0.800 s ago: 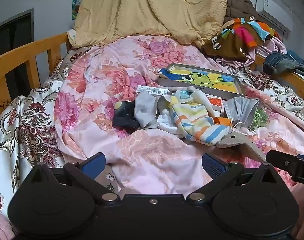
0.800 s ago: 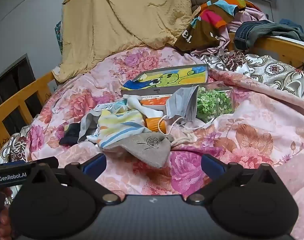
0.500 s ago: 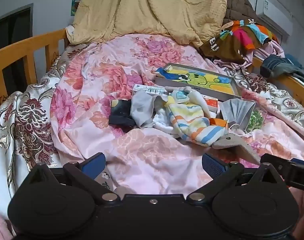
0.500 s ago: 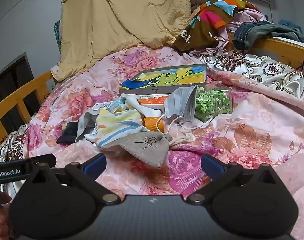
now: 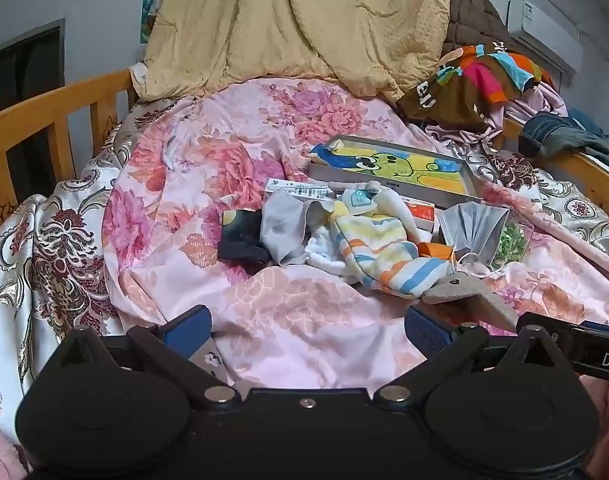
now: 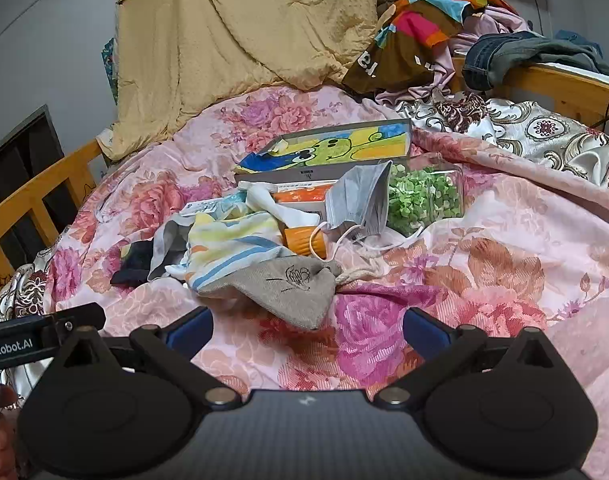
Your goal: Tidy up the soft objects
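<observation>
A pile of soft things lies mid-bed on the pink floral quilt: a striped cloth, a grey drawstring pouch, a grey face mask, a grey sock and a black sock. My left gripper is open and empty, short of the pile. My right gripper is open and empty, just short of the pouch.
Behind the pile lie a flat box with a cartoon picture, an orange-and-white carton and a clear box of green bits. Wooden rails edge the bed. A yellow blanket and clothes pile at the back.
Both grippers have drifted slightly, so the pile sits a little differently in view. Both stay open and empty. Nothing on the bed has moved.
</observation>
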{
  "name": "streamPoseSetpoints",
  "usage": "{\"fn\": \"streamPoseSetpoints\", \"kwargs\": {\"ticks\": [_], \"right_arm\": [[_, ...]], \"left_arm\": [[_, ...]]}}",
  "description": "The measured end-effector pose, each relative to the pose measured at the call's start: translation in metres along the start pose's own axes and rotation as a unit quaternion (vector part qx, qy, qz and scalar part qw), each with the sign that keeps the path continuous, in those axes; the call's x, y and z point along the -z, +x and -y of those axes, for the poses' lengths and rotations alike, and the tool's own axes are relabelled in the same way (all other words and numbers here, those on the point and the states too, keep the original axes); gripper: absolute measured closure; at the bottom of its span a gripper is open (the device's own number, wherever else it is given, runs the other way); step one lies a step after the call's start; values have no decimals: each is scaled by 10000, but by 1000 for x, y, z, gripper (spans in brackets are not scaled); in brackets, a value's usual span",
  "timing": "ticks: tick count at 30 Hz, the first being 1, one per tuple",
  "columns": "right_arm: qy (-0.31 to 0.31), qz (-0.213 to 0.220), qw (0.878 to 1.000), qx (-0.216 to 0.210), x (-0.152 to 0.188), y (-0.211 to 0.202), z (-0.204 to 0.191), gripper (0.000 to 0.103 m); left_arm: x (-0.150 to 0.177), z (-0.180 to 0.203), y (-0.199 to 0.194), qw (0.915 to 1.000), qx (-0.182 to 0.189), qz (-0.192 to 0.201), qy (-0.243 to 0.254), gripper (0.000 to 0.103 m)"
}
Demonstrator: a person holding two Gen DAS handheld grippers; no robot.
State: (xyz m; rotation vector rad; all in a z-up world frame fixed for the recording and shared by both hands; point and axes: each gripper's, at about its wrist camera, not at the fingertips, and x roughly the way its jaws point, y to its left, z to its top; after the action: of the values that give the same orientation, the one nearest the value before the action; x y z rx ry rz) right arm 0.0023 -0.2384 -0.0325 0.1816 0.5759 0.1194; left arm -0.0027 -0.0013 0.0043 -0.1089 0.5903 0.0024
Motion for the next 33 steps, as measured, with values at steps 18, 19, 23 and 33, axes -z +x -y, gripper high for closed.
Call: {"fn": "streamPoseSetpoints", "kwargs": {"ticks": [18, 19, 23, 33], "right_arm": [[211, 118, 9997, -58, -1, -4, 5, 0], [200, 109, 9997, -52, -1, -3, 6, 0], [213, 109, 9997, -54, -1, -3, 6, 0], [214, 132, 9997, -63, -1, -4, 4, 0]], "left_arm": [[-4, -2, -6, 9999, -2, 162, -44, 1], [-5, -3, -6, 9999, 1, 162, -45, 1], [-3, -2, -6, 9999, -6, 149, -24, 1], [-1, -2, -5, 9998, -62, 160, -79, 1]]}}
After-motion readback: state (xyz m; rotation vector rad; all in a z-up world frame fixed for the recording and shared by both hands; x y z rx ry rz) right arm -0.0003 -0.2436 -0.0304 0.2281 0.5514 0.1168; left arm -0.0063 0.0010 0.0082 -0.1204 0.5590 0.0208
